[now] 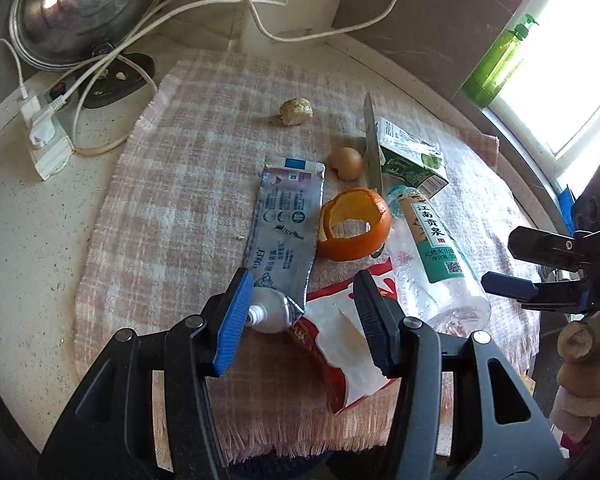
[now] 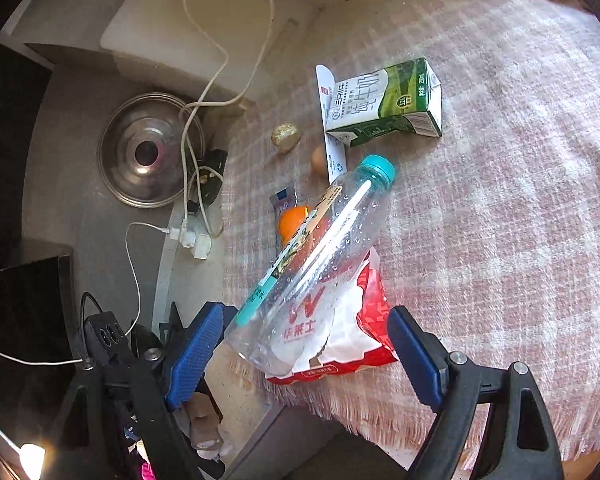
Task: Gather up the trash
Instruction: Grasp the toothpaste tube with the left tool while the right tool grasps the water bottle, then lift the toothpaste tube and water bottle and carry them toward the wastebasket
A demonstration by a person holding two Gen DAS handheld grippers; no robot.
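Trash lies on a pink checked cloth [image 1: 188, 184]. My left gripper [image 1: 300, 320] is open, its jaws either side of a squeezed toothpaste tube's [image 1: 286, 232] cap end and a torn red-and-white wrapper [image 1: 340, 344]. Beyond lie an orange peel [image 1: 354, 226], an eggshell [image 1: 346, 163], a green milk carton [image 1: 410, 156], a clear plastic bottle [image 1: 436, 256] and a small beige lump [image 1: 296, 111]. My right gripper [image 2: 304, 344] is open around the bottle's [image 2: 316, 268] base and the wrapper [image 2: 352, 340]. The carton [image 2: 384, 104] lies further off.
A steel pot lid [image 1: 80, 8] leans at the back left, beside a white power strip [image 1: 46, 136] with trailing cords. A green soap bottle [image 1: 500, 60] stands by the window. The cloth's fringed edge [image 2: 360, 416] hangs at the counter front.
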